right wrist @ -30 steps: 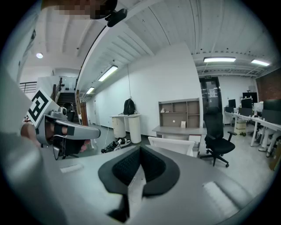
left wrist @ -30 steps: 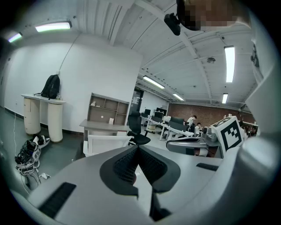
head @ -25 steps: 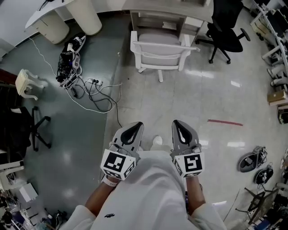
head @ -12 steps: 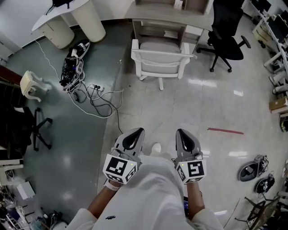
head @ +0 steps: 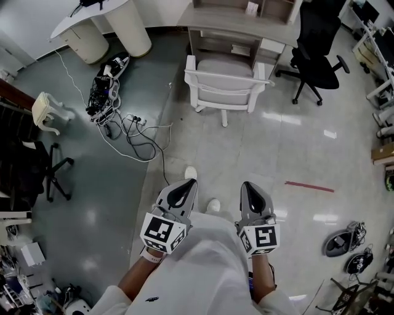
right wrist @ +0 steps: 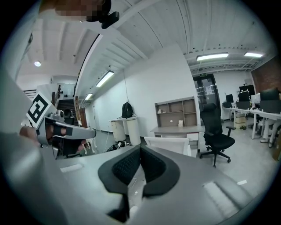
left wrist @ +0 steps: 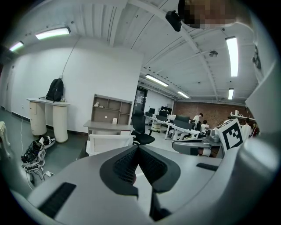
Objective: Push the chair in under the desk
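Standing on the shiny floor [head: 295,141], a person holds two grippers low out in front. The left gripper [head: 186,183] has its jaws squeezed tight together with nothing in them. The right gripper [head: 245,185] is just the same, closed up and empty. The white chair [head: 225,86] is well ahead of both. It stands right in front of the grey desk [head: 237,18], its back facing the person.
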Motion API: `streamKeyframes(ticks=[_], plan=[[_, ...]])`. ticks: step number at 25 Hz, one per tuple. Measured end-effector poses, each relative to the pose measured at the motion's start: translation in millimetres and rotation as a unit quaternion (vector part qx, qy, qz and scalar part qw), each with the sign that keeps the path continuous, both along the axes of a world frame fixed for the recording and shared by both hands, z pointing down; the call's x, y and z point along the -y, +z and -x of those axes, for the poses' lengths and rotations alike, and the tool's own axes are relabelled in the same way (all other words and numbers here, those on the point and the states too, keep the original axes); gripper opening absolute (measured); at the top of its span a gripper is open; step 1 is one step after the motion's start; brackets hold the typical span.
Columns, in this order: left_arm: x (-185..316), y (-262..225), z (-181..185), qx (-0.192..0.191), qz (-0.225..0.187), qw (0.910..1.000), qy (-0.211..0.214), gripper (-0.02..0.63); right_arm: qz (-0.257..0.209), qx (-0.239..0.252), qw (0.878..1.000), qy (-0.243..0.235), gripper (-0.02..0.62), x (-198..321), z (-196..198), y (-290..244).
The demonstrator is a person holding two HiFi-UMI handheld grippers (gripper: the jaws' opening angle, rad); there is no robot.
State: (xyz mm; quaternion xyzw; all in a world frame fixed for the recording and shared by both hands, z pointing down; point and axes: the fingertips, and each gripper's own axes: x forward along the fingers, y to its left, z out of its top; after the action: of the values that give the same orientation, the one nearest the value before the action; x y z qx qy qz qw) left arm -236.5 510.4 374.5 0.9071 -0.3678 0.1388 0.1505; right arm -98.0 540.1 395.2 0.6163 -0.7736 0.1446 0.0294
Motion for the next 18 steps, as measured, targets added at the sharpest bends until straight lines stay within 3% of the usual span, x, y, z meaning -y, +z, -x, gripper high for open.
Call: streamKeyframes(ticks=[10, 18], plan=[[91, 14, -12, -0.032, 0.029, 0.9989, 0.021, 0.006, 0.014, -0.039, 0.999, 0.009, 0.011, 81, 8, 1], [189, 1, -2, -0.048, 0.025, 0.9980, 0.033, 0.006, 0.013, -0.051, 0.998, 0.026, 0.011, 176, 15, -13]])
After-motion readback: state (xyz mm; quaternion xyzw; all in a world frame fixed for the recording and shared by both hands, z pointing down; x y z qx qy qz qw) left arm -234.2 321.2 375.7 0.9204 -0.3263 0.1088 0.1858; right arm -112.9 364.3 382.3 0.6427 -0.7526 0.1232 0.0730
